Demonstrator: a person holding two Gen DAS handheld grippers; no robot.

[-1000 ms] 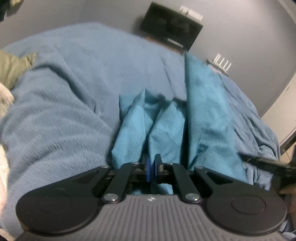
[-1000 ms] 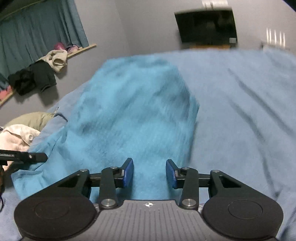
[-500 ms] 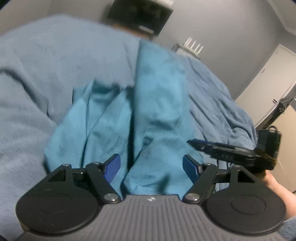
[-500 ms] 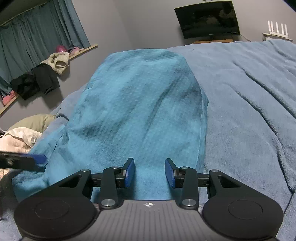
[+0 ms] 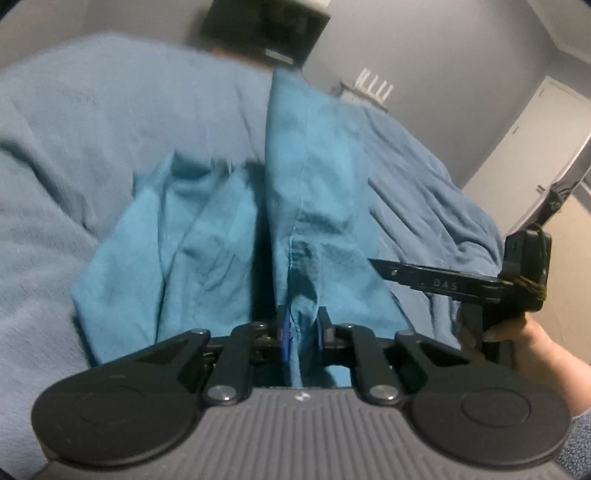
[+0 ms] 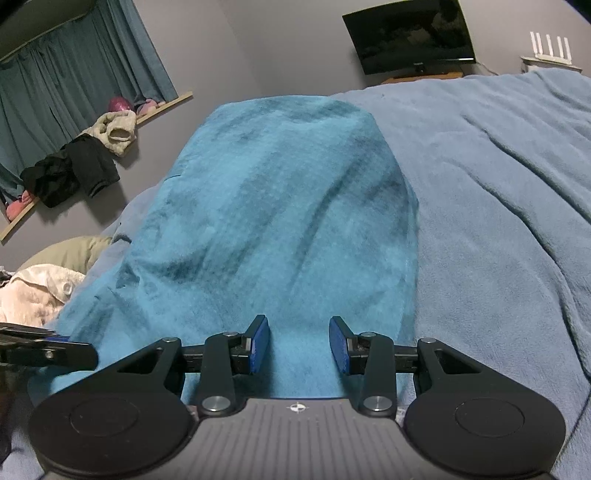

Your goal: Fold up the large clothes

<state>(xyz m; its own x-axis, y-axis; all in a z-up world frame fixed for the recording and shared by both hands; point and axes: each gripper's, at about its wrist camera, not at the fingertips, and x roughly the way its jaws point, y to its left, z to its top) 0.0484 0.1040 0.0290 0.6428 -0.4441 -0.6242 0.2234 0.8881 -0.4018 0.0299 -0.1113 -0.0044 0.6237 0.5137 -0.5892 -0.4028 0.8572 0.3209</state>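
Jaws of left gripper just closed, pinching teal garment.

Left wrist view: the dark screen at the top is motion-blurred and cut by the upper edge. The teal garment runs behind the left gripper, its near hem hidden. The person's hand is cropped at the right edge. Right wrist view: the pale clothing is cut off at the left edge; the items on the window ledge are too small to identify.
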